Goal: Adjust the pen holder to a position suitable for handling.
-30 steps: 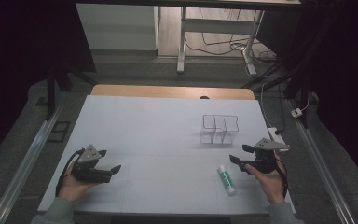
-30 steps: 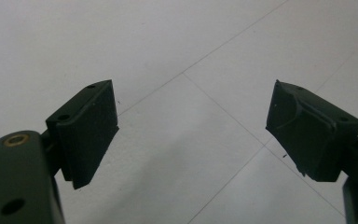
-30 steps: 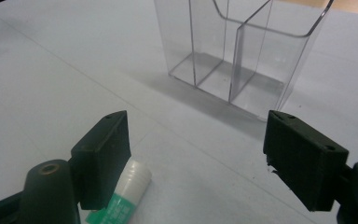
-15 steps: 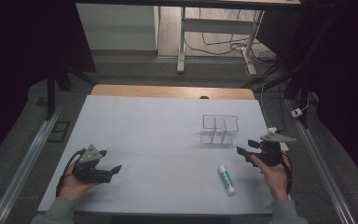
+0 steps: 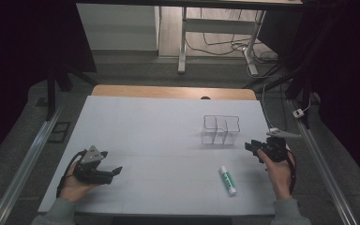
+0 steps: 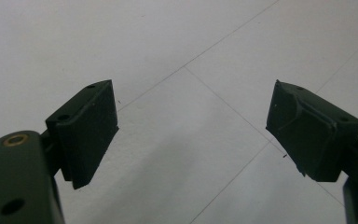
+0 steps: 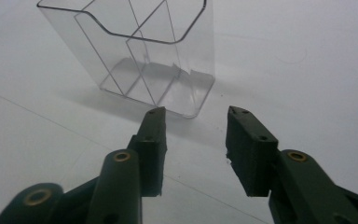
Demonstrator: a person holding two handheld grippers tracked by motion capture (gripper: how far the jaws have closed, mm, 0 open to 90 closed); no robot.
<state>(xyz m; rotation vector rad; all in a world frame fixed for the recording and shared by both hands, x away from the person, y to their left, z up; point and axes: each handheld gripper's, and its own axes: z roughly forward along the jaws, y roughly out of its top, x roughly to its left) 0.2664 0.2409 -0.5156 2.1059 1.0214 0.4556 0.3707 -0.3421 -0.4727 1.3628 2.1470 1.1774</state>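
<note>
Two hand-held grippers are what I have at the bench (image 5: pixel 168 117), one in each hand, both empty. I take the clear box (image 5: pixel 221 129) as my landmark: a see-through holder with inner dividers, standing upright on the white bench top toward the far right.

My right hand-held gripper (image 5: pixel 252 146) sits just to the right of the box and a little nearer to me, its jaws pointing toward the box. In the right gripper view the jaws stand partly apart, with nothing between them, and the box (image 7: pixel 135 51) rises just beyond their tips without touching them.

A glue stick (image 5: pixel 227 179), white with a green band, lies flat on the bench nearer to me than the box, close to my right hand (image 5: pixel 280 171) but apart from it.

My left hand-held gripper (image 5: pixel 112 171) rests well to the left of the box, near the front edge of the bench, with my left hand (image 5: pixel 77 185) wrapped around it. In the left gripper view its jaws are wide apart over bare white surface crossed by thin lines.
</note>
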